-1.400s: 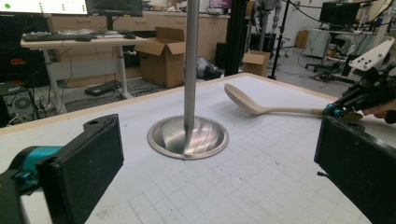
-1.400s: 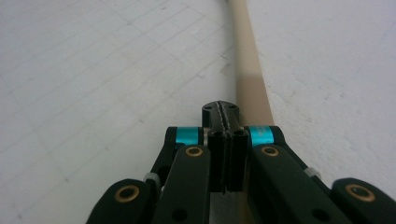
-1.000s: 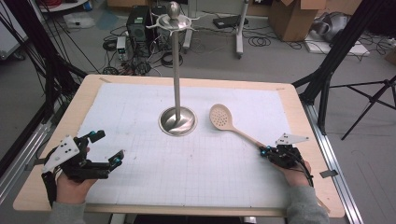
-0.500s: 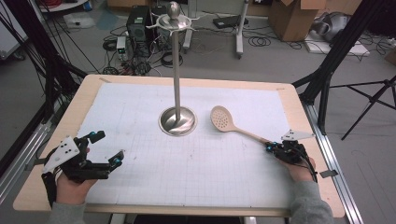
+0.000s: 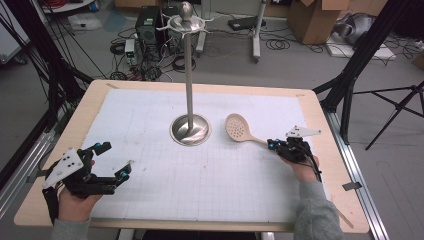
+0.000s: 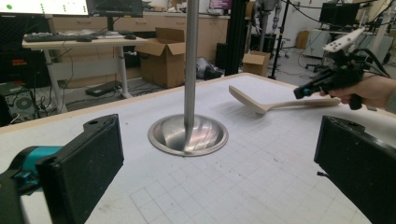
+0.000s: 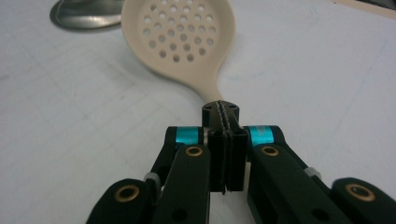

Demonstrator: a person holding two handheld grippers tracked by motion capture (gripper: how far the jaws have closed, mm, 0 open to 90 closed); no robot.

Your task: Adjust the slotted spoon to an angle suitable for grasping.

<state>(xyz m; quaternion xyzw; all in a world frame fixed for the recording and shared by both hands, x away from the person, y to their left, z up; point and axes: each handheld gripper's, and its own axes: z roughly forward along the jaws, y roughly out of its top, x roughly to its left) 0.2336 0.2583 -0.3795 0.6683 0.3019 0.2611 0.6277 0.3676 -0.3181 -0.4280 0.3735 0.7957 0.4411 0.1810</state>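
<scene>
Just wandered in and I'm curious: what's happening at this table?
A person holds a claw in each hand. The right claw is shut on the handle of a beige slotted spoon, its head just off the gridded mat, beside a metal hanging stand. The left claw waits open near the table's front edge.

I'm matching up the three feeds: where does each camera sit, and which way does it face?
High view: above the person's table edge, looking forward and down; both forearms, left gripper, right gripper.
Left gripper view: rides the open left gripper, looking between its jaws at the metal stand.
Right gripper view: rides the right gripper, looking along jaws shut on the slotted spoon.
All three share the spoon and stand base.
</scene>
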